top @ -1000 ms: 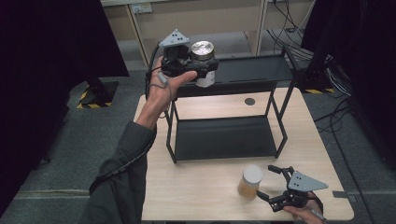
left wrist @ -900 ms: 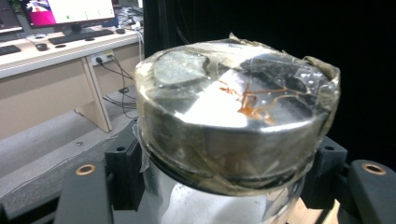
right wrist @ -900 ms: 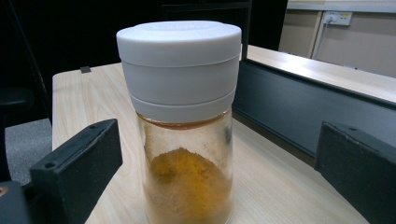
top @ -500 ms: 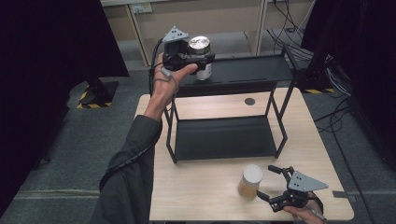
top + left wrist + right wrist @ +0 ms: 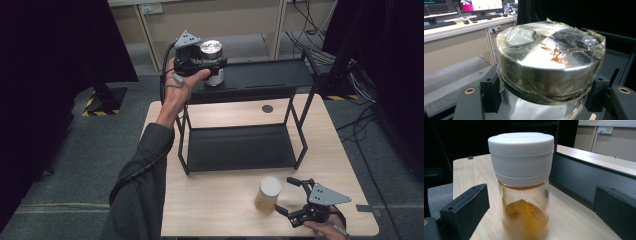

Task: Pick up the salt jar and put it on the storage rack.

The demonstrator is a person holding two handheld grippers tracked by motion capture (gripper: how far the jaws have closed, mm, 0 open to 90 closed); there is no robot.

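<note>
A glass jar with a silver lid [image 5: 211,47] under crinkled clear film is held upright at the left end of the black rack's top shelf [image 5: 265,75]. My left gripper [image 5: 214,67] is shut on it just below the lid. In the left gripper view the silver-lidded jar [image 5: 549,62] sits between both pads [image 5: 490,85]; whether it rests on the shelf I cannot tell. A spice jar [image 5: 268,195] with a white cap and orange powder stands on the table. My right gripper [image 5: 284,195] is open beside it. The spice jar [image 5: 524,182] stands between the spread fingers [image 5: 469,202], untouched.
The two-tier black rack's lower shelf [image 5: 235,147] is bare. The light wooden table [image 5: 215,210] has a small dark round hole [image 5: 267,108] behind the rack. Cables [image 5: 360,125] lie on the floor at the right, and dark curtains hang on both sides.
My left hand has raised the silver-lidded jar a little and drawn it slightly left over the shelf's end. The right gripper and the spice jar have stayed put.
</note>
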